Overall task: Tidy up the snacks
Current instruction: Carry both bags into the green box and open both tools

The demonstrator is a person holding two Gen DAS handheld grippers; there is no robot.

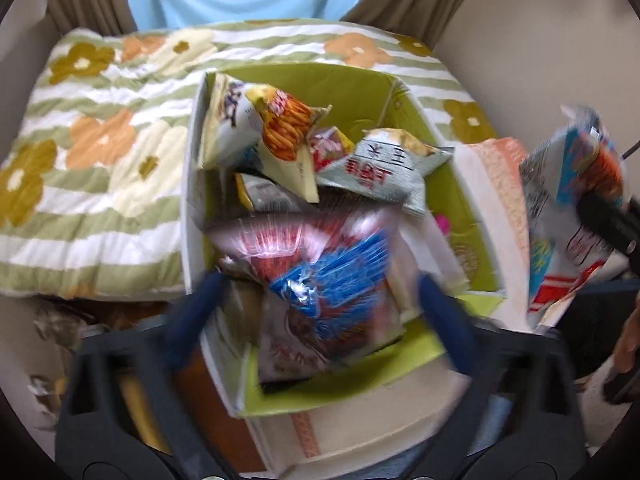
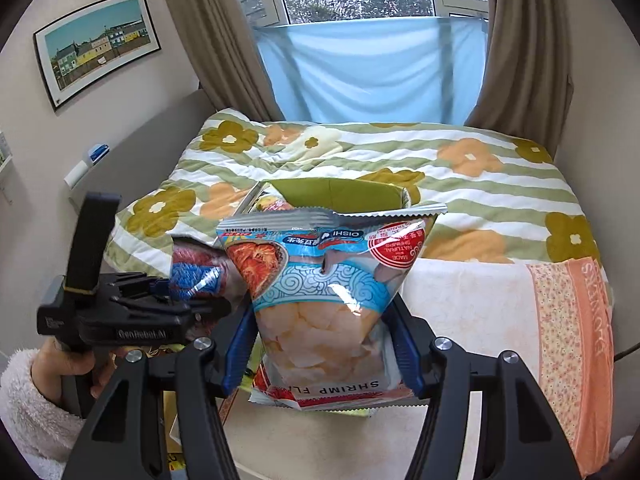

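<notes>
A white box with a green lining (image 1: pixel 191 184) stands on the bed and holds several snack bags, among them one with orange sticks (image 1: pixel 282 130) and a grey-green one (image 1: pixel 386 170). My left gripper (image 1: pixel 320 280) hangs open over the near end of the box. A red and blue bag (image 1: pixel 320 280) lies blurred between its wide blue fingers (image 1: pixel 200 312), and neither pad presses on it. My right gripper (image 2: pixel 322 354) is shut on a shrimp chips bag (image 2: pixel 320 280), held upside down in front of the box (image 2: pixel 344 196). That bag (image 1: pixel 568 216) also shows at the right edge of the left wrist view.
The box rests on a floral, green-striped quilt (image 1: pixel 100 152) and beside a white and orange towel (image 2: pixel 500 320). Curtains (image 2: pixel 520 60) and a window lie beyond the bed. A hand in a fluffy white sleeve (image 2: pixel 36 408) holds the left gripper's handle.
</notes>
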